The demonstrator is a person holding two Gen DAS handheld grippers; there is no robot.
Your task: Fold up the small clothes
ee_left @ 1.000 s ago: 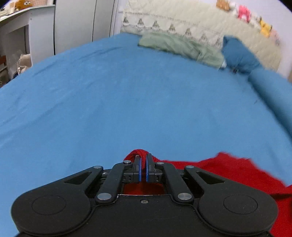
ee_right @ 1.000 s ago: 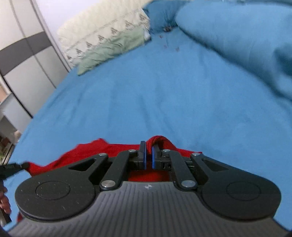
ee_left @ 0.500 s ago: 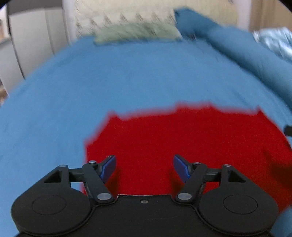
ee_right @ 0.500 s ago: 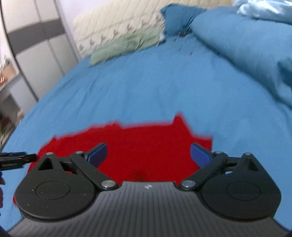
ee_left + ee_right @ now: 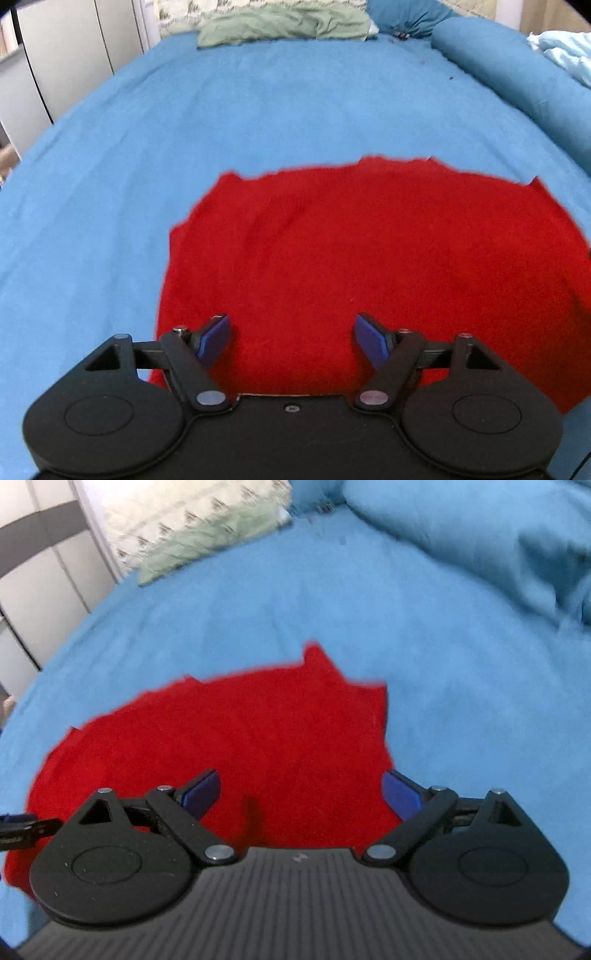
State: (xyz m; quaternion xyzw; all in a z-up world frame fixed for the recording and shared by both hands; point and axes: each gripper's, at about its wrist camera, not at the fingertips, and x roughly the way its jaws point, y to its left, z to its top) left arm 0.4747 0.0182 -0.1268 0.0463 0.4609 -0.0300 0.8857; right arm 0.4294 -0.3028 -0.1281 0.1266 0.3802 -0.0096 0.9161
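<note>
A bright red fuzzy knit garment lies spread flat on the blue bedsheet, the left gripper and right gripper both splayed wide above it, grasping nothing.

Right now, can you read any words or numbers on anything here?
No words or numbers can be read anywhere.
The right gripper has a tiny pale mark on its body, too small to read.
The red cloth and blue sheet are plain.

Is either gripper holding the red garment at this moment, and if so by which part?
Nothing is held. The left gripper and right gripper both stand open above the red garment, which lies spread on the blue bedsheet.
</note>
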